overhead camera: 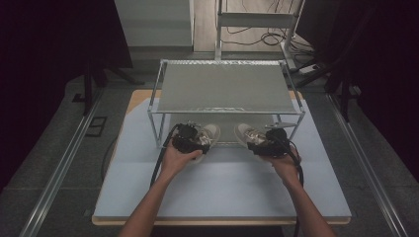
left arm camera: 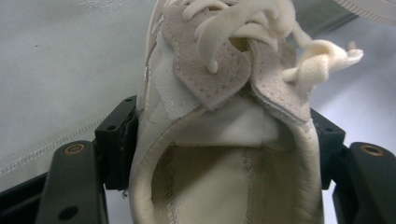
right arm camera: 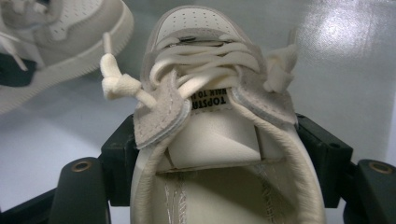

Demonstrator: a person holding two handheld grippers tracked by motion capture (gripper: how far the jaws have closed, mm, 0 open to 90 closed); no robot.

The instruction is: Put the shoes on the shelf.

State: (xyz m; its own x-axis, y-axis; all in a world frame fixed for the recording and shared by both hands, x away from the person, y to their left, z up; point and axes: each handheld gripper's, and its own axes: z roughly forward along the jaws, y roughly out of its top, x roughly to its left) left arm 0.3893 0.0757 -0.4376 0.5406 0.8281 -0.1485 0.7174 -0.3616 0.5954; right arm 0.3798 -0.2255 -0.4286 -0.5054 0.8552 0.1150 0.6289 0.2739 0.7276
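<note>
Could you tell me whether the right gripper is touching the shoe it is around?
Touching: in the right gripper view, the right gripper has its black jaws pressed against both sides of the cream shoe's collar.

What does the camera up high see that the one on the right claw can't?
High view alone: the metal rack, the blue table, both forearms and the left claw.

Right gripper view alone: the inside of the right shoe, its tongue label and the knotted laces.

Both: two pale shoes, the right claw closed around the right one, and the left shoe.
</note>
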